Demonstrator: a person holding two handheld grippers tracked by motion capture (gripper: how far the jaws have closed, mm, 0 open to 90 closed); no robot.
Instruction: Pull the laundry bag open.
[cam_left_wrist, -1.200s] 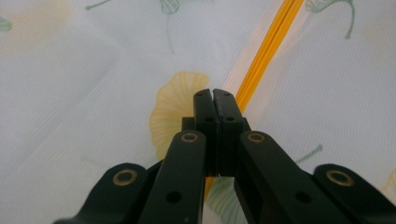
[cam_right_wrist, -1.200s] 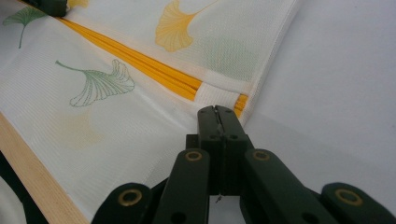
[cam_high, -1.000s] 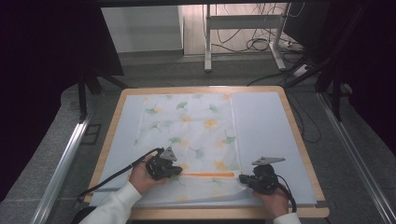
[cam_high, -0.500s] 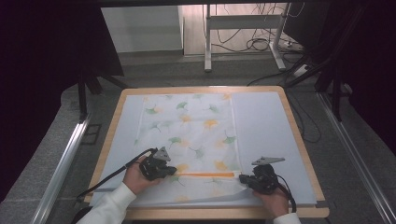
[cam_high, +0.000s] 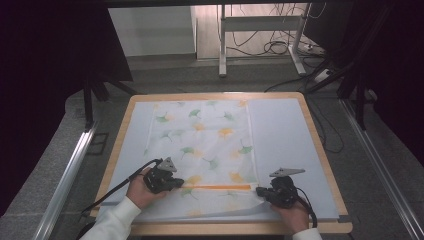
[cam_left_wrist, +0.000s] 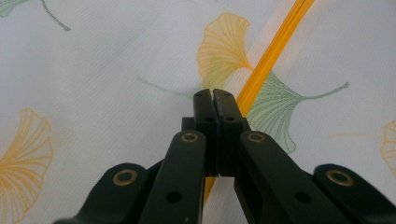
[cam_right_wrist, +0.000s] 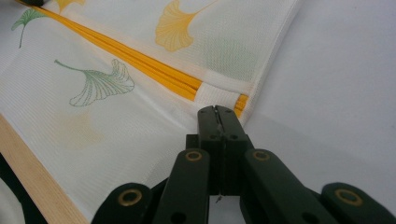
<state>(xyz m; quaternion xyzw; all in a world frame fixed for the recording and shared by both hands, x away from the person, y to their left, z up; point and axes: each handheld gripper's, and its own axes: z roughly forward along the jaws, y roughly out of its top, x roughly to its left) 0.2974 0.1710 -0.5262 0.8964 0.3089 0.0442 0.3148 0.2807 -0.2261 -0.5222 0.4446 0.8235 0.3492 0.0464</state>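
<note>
cloth: white, printed with yellow and green ginkgo leaves | stripe: orange-yellow across the cloth | tongs: black, brass rivets | worktop: pale wood rim, light blue-grey sheet | sleeve: white

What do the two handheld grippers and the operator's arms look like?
Both the left gripper and the right gripper are black, with two flat jaws on link arms with brass-coloured pivot pins. Each carries a grey three-cornered plate and trails a black cable. White sleeves.
</note>
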